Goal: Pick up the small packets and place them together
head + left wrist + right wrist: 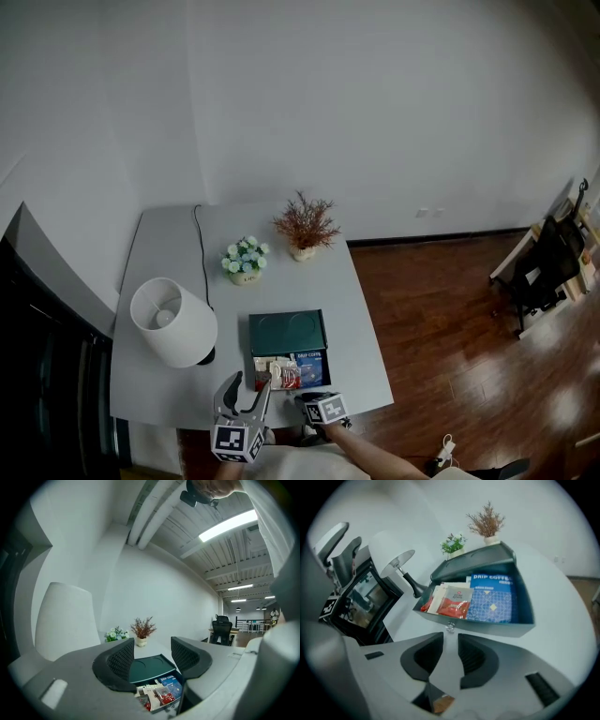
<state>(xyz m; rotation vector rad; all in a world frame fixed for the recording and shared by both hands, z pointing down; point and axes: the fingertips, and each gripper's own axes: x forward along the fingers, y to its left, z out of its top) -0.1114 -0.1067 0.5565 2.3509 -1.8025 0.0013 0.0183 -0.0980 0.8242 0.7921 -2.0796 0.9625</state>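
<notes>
Several small packets (450, 601), red and cream, lie in the left part of an open dark green drawer (497, 629), next to a blue drip coffee box (492, 598). The drawer's small metal knob (450, 628) sits just beyond the tips of my right gripper (450, 644), whose jaws stand a narrow gap apart with nothing between them. In the head view the drawer (324, 373) is at the table's near edge with the right gripper (311, 400) just in front. My left gripper (152, 656) is open and empty, raised over the packets (157, 698), near the drawer's left corner (248, 384).
The drawer's green box (287, 333) stands behind it. A white lamp (173, 322) is close on the left, its cable (201, 253) running back. A pot of pale flowers (245, 260) and a dried reddish plant (305, 225) stand further back. Wooden floor (450, 309) lies right of the table.
</notes>
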